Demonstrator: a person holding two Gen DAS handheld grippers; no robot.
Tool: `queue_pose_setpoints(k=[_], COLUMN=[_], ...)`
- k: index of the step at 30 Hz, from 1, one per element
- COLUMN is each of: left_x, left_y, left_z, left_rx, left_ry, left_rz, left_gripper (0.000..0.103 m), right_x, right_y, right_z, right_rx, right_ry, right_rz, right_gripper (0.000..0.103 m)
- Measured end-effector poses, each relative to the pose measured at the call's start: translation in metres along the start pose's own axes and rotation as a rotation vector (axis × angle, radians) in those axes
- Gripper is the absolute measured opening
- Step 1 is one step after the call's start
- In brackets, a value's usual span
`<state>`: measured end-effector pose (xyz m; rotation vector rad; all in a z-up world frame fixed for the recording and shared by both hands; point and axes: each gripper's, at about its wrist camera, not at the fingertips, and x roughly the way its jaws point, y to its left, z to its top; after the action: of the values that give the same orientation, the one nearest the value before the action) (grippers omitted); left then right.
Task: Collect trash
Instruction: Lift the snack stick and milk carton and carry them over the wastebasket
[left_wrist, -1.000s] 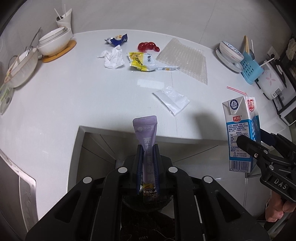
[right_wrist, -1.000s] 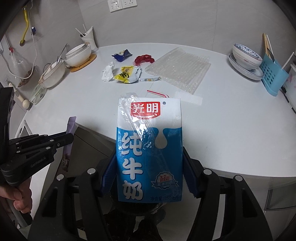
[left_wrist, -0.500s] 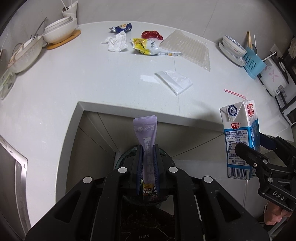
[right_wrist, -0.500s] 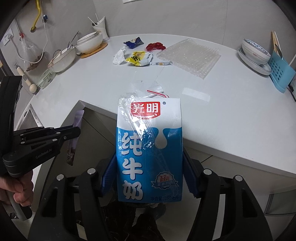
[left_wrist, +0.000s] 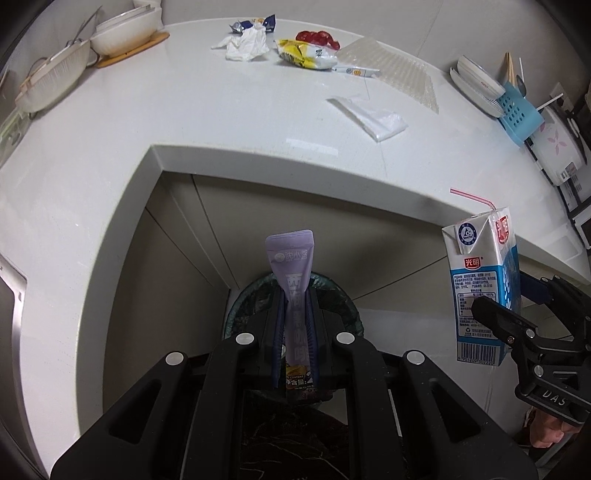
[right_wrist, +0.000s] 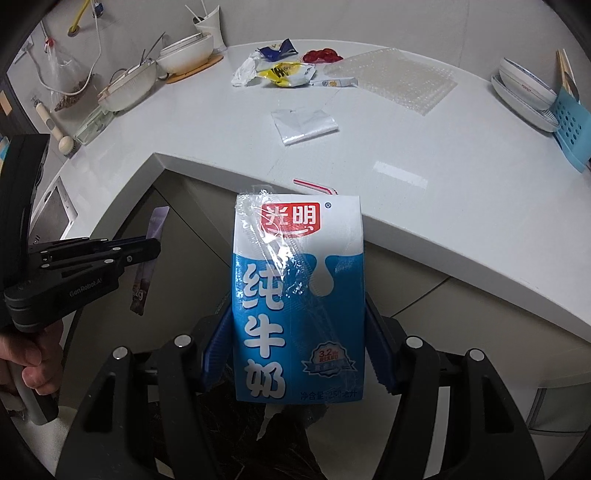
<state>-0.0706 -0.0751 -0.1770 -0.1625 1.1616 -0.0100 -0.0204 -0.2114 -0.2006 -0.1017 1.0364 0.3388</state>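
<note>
While both tools are hanging over the bin (left_wrist: 332, 295), the left tool (left_wrist: 295, 332) is clenching a purple sachet (left_wrist: 291, 266) w/ jaws nearly closed, and the right tool (right_wrist: 299, 354) is gripping a milk carton (right_wrist: 297, 295) by its sides. Risks: sachet sticking to a pad on release; carton, possibly off-centre, clipping the rim & dripping via its straw (right_wrist: 314, 185). Farther off, wrappers (left_wrist: 303, 55) are lying on the desk (left_wrist: 184, 110).

The milk carton (right_wrist: 297, 299) reads "光明" and "纯牛奶"; the left claw (right_wrist: 155, 251) reads "GenRobot.AI".
</note>
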Motion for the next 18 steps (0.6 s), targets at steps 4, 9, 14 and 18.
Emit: queue_pose_setpoints(k=[4,9,14,18], left_x=[0.013,0.025,0.033,0.033], left_y=[0.006,0.016,0.019,0.023], left_z=[-0.007,-0.013,-0.018,-0.021], left_rx=[-0.017,-0.019,-0.014,-0.022], left_ry=[0.012,0.015,0.023,0.026], left_rz=[-0.010,-0.012,-0.004,-0.004], left_gripper=[0.010,0.010,0.010,0.010], right_x=[0.017,0.034,0.051,0.068], right_y=[-0.001,-0.002,0.001,0.005], right_z=[-0.008,-0.014,-0.018,-0.021], right_rx=[-0.006,-0.013,-0.026,-0.033], right_ry=[0.032,0.055,0.082,0.114], right_rz=[-0.006,-0.016,-0.009,-0.004], right_gripper=[0.061,0.061,0.061,0.061])
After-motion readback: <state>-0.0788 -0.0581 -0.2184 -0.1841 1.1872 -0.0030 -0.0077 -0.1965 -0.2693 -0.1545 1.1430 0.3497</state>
